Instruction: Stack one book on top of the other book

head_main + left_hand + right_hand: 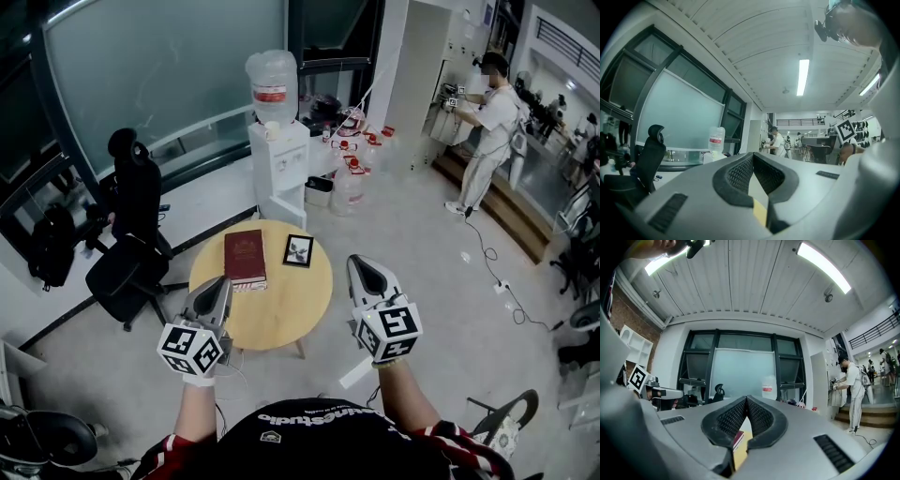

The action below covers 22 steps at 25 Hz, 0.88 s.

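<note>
an open-plan office: a water dispenser (278, 164) with spare jugs (347, 183) beside it, a black swivel chair (136, 202), tall frosted glass partitions (159, 75), a small round table (281, 314), ceiling strip lights (803, 77) and a mezzanine railing (801, 123).

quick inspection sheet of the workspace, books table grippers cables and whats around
surface: round wooden table, bare wood toward its near edge
job's things: red book lies flat on the table's left part; small black book lies flat to its right, apart from it; not yet stacked
clutter: nothing seen on the table besides the two books
grippers: left gripper and right gripper are both shut and empty, held level on the table's near side, touching neither book
cables: white cable runs across the floor at right
surroundings: water dispenser, black office chair, water bottles on the floor, person standing at a counter far right
</note>
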Motion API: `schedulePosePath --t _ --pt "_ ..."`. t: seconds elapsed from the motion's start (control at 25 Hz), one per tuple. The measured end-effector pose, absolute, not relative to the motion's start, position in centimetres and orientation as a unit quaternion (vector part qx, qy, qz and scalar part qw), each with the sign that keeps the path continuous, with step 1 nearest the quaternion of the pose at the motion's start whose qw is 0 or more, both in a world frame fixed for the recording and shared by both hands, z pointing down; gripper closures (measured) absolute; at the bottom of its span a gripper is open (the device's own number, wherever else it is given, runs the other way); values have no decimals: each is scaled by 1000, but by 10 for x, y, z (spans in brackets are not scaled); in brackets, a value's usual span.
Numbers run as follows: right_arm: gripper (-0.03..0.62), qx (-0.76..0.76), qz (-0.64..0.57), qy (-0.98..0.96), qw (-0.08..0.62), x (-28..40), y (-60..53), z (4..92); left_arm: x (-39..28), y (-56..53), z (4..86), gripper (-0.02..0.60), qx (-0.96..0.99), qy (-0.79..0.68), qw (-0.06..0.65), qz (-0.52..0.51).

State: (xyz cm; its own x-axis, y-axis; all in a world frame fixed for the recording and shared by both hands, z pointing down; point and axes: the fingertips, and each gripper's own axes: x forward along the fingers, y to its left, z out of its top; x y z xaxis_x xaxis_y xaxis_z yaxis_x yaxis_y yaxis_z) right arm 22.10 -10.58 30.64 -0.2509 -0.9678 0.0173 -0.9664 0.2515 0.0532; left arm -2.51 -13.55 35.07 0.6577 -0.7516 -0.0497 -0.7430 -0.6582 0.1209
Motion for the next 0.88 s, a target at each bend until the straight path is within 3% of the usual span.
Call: schedulePosePath --t 0.88 --pt "565 608 -14 -794 20 224 -104 300 -19 -135 343 565 912 -406 44 -46"
